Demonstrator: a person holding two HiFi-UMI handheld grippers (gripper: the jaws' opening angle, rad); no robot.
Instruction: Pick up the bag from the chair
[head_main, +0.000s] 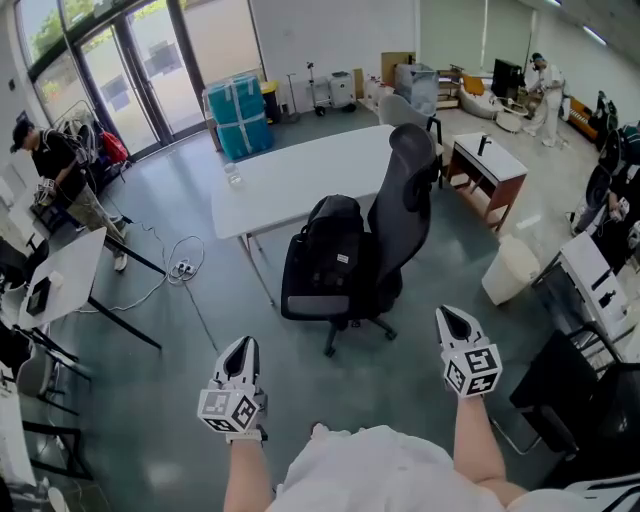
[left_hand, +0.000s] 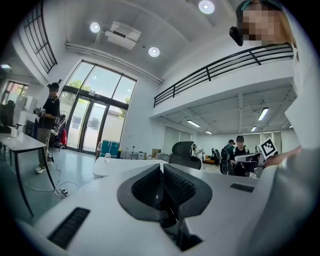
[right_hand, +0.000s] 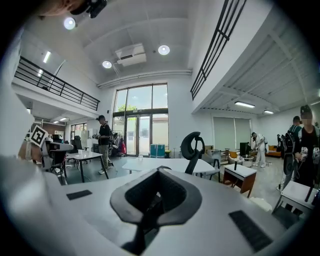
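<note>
- Closest in, the person's bare forearms (head_main: 245, 480) reach out from a white shirt (head_main: 380, 465), one tool in each hand.
- Off to the far left of the tools, a person in black (head_main: 55, 160) stands by the glass doors. A power strip (head_main: 182, 267) lies on the grey floor with its cable coiled beside it.
- On the left side, the left tool (head_main: 241, 350) has its ribbed jaws pressed together with nothing between them. It hangs over bare floor, short of the chair and to its left.
- Ahead and between the two tools, the black backpack (head_main: 322, 262) sits upright on the seat of the black office chair (head_main: 405, 200). It leans against the backrest, well apart from both tools.
- Beyond the chair stands a white table (head_main: 300, 175) with a clear bottle (head_main: 232, 176) near its left end, and blue bins (head_main: 240, 115) stand behind that.
- On the other side, the right tool (head_main: 456, 322) also has its jaws closed on nothing. It is held just right of the chair's wheeled base, about level with the left tool.
- Farther ahead and right of that tool stands a small white-topped desk (head_main: 487, 165) with brown sides.
</note>
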